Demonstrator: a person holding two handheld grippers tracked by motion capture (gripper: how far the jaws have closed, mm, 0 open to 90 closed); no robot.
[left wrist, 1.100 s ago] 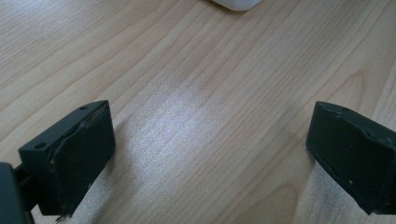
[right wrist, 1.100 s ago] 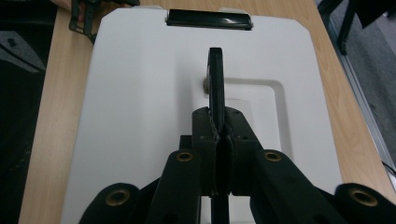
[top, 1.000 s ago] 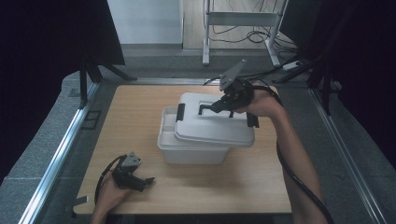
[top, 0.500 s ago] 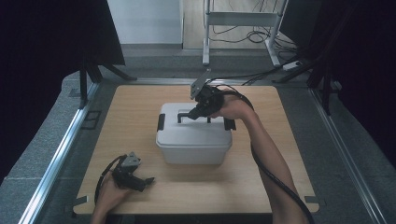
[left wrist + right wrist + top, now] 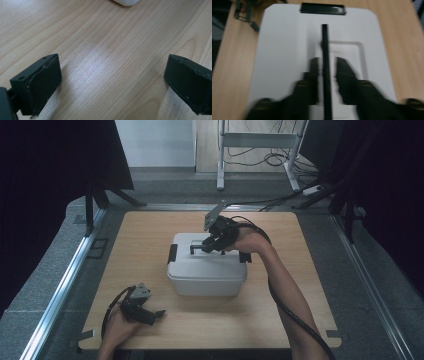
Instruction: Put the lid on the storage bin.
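**Right gripper view: tongs astride the lid handle**

Right gripper view has the right tongs (image 5: 327, 66) straddling the black handle (image 5: 325, 50) of the white box (image 5: 284, 50), a gap showing on one side, so not clamped. High view places the box (image 5: 207, 267) mid-frame on the desk (image 5: 300, 285). Left tongs (image 5: 112, 82) rest wide open over bare wood at lower left (image 5: 159, 313).
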